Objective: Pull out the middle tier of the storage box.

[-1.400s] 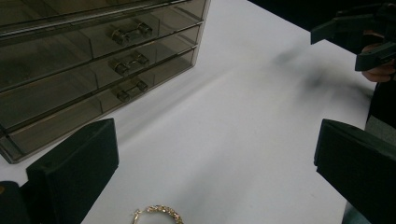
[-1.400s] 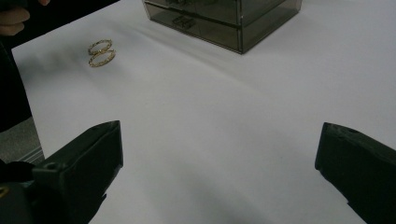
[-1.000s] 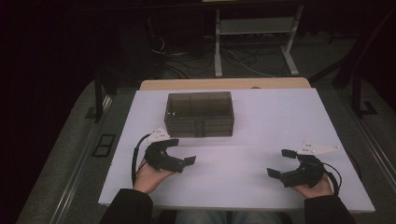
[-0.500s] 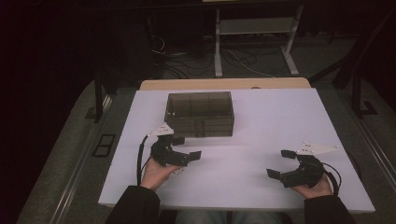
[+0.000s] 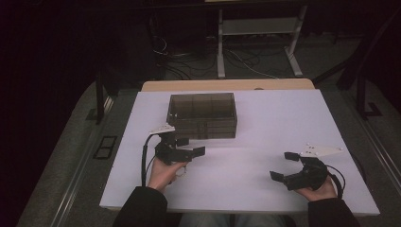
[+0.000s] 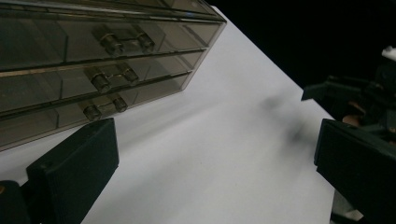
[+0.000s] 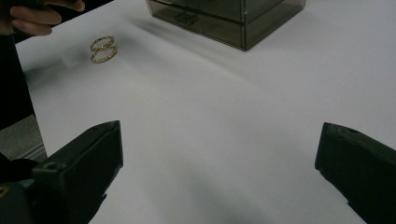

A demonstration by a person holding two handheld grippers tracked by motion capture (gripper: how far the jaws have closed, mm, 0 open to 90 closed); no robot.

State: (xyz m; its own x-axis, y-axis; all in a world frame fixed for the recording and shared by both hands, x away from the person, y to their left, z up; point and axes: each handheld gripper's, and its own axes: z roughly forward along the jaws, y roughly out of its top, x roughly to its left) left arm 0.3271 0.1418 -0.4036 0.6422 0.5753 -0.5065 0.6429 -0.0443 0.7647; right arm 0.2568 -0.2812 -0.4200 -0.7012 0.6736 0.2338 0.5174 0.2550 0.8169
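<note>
A: The left gripper (image 5: 189, 147) has moved forward, jaws wide apart, near the smoky drawer box (image 5: 202, 115).

B: And the right gripper (image 5: 285, 166)?

A: Open, empty. Two gold rings (image 7: 103, 49) lie beside the left hand, hard to make out from above.

Smoky translucent drawer box (image 5: 202, 115) with three stacked drawers, all shut, each with a two-knob handle, standing upright at the table's far middle, slightly left.
</note>
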